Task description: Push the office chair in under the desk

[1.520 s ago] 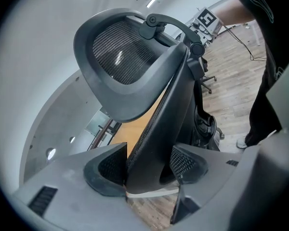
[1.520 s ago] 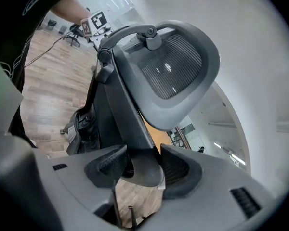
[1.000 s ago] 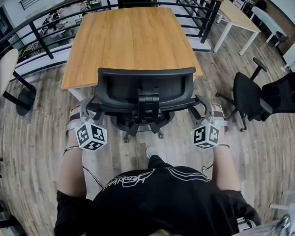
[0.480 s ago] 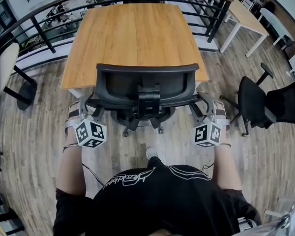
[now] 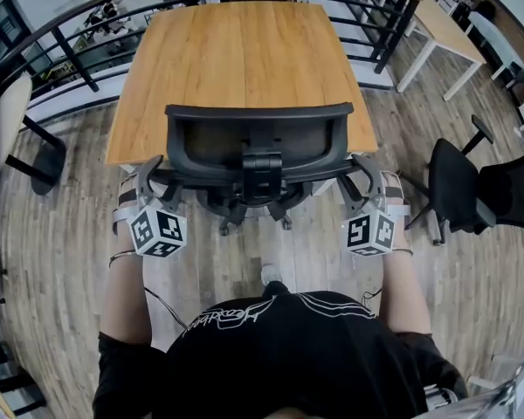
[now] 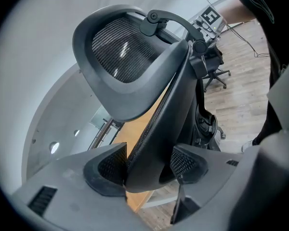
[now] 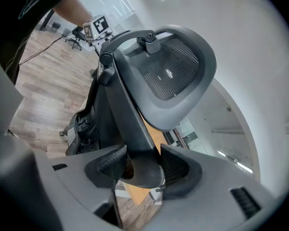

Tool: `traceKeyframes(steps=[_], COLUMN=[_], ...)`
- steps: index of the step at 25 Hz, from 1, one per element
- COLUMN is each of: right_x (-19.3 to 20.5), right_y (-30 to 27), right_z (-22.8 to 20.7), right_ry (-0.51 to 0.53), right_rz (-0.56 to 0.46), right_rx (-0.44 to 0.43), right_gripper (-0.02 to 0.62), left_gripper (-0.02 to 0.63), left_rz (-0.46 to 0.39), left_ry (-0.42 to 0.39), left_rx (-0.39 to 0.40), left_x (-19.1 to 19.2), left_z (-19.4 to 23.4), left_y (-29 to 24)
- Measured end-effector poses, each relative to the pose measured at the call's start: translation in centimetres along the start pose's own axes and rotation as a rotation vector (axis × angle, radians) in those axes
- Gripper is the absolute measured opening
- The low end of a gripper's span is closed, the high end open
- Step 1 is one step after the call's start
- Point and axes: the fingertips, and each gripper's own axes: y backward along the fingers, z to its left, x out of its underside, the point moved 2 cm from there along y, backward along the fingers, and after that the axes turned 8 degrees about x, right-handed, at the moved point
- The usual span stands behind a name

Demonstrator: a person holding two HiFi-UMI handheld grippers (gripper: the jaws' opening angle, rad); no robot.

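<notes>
The black mesh-backed office chair point(image 5: 253, 142) stands at the near edge of the wooden desk point(image 5: 236, 51), its backrest top overlapping the desk's front edge. My left gripper point(image 5: 150, 180) is shut on the backrest's left side edge, and my right gripper point(image 5: 365, 178) is shut on its right side edge. In the left gripper view the chair's frame point(image 6: 120, 61) fills the gap of the left gripper point(image 6: 144, 165), its pads against it. The right gripper view shows the right gripper point(image 7: 143, 165) clamped the same way on the chair's frame point(image 7: 173, 71). The seat is hidden under the backrest.
Two more black chairs point(image 5: 458, 186) stand close on the right. A white table point(image 5: 445, 37) is at the back right, and a dark railing point(image 5: 70, 51) runs behind the desk. Another chair point(image 5: 17, 129) is at the left. A shoe point(image 5: 269, 273) shows behind the chair's base.
The chair has rolled forward toward the desk, its backrest now overlapping the desk's near edge. Both grippers moved forward with it, still gripping.
</notes>
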Motion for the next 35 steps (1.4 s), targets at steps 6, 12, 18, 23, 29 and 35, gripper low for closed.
traceKeyframes(steps=[6,12,18,23,29,35], right_x=[-0.4,-0.4,-0.2,-0.1,0.1,0.2], right_y=[0.2,-0.6,-0.7,-0.6,-0.4,-0.5], right_z=[-0.6,-0.7,-0.4,-0.2,0.1,0.0], right_ry=[-0.006,-0.006,-0.006,-0.003,0.0,0.003], right_rz=[-0.004,-0.015,-0.044,-0.058,-0.088,-0.091], right_rx=[0.003,0.01,0.008,0.013,0.016,0.022], right_gripper=[0.238,0.239,0.238,0.238,0.238,0.239], left_gripper=[0.258,0.258,0.258,0.258,0.258,0.258], left_rz=[-0.004,-0.004,0.004,0.014,0.032,0.03], left_ry=[-0.003,-0.001,-0.002,-0.002,-0.009,-0.007], left_rx=[-0.005,-0.018,-0.035,-0.041,-0.052,-0.059], left_x=[-0.4,-0.3,-0.1,-0.1,0.0,0.0], left_z=[0.6,1.0,1.0,1.2,1.3,1.4], left_y=[0.4,-0.2,-0.8,-1.3,-1.6,-1.8])
